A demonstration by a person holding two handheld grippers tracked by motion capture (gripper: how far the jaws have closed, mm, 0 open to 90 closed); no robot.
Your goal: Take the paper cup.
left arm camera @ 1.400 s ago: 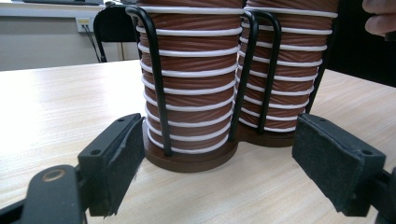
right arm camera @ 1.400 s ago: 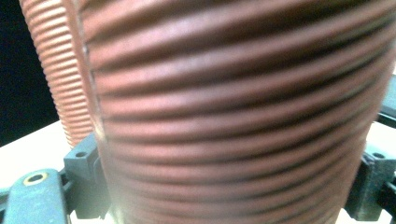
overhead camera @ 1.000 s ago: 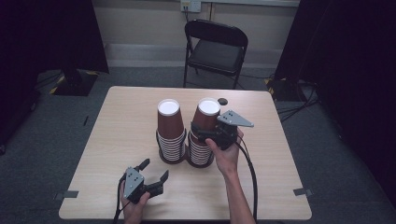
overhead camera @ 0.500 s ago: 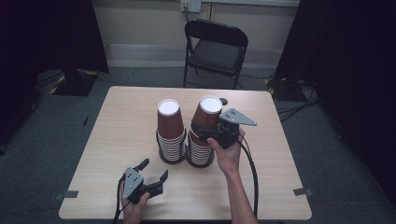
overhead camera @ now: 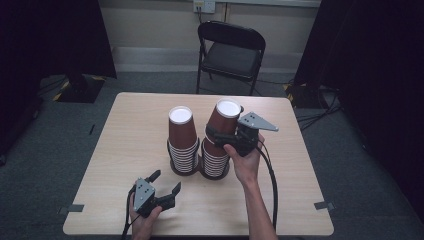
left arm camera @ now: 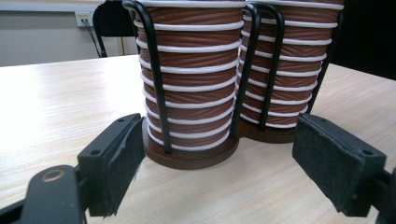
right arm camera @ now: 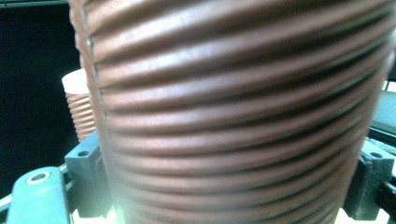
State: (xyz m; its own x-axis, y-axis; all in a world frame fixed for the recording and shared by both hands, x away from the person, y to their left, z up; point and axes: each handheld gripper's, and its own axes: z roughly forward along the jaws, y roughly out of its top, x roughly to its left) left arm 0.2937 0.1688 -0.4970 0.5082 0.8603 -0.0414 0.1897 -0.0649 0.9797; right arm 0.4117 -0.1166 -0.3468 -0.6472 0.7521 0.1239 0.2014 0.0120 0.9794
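No readable text showing anywhere: cups [overhead camera: 222, 125] between right gripper's [overhead camera: 220, 134] jaws plain brown, ribbed, unbranded; nothing printed on table [overhead camera: 300, 200].

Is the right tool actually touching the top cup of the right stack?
Touching. In the right gripper view, the top cup sits between both jaws of the right tool, pressed against them at each side.

The top cup [overhead camera: 223, 123] of the right stack [overhead camera: 215, 159] is a brown ribbed paper cup with a white rim, upside down and tilted a little to the right, lifted partly off the cups below it. That stack stands in a dark wire holder [left arm camera: 196, 154] with a round base near the middle of the surface. The left stack [overhead camera: 182, 142] stands upright just beside it in the same holder.
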